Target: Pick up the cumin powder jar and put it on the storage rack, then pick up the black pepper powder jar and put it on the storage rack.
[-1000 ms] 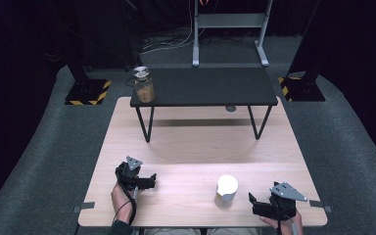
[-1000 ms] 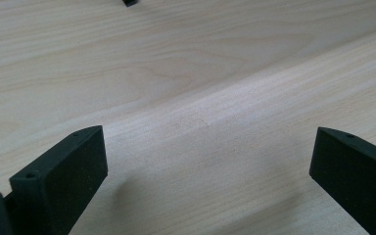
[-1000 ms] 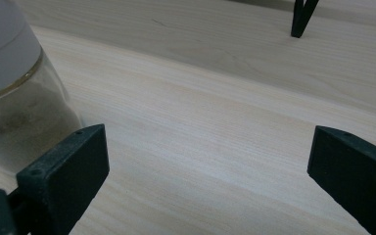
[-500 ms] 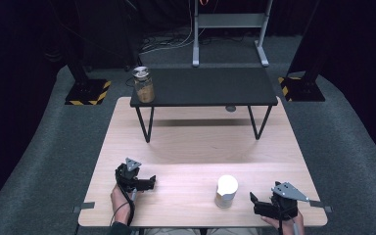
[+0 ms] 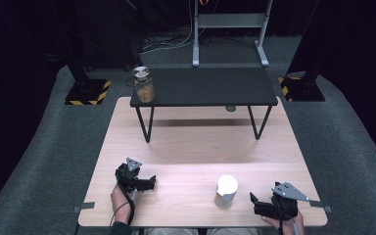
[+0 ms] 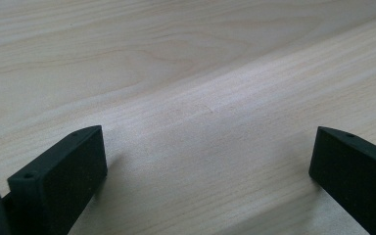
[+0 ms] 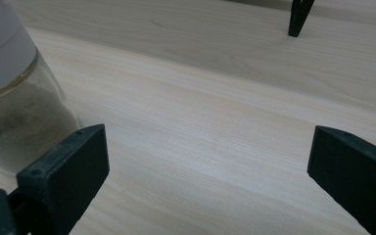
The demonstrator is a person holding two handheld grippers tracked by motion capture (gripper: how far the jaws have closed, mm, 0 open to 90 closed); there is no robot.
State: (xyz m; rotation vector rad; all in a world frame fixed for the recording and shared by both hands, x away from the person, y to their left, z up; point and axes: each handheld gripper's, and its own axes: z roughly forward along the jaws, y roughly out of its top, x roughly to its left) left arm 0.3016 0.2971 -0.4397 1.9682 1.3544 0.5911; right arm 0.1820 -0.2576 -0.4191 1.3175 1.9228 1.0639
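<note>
White-lidded jar (image 5: 226, 191) upright on the surface (image 5: 191, 147).
Clear glass below a tall white lid, pale grainy filling inside; just beside the right tongs (image 5: 252, 202), both tongs apart, empty.

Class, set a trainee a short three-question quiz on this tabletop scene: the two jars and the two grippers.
1. True or false: the white-lidded jar stands on the black shelf.
2. Which gripper is nearer that jar? A) left gripper B) right gripper
3. Fill in: the metal-lidded jar stands at the shelf's ____ end, in the high view.

Key: 1 false, it stands on the wooden table. 2 B. 3 left.
</note>
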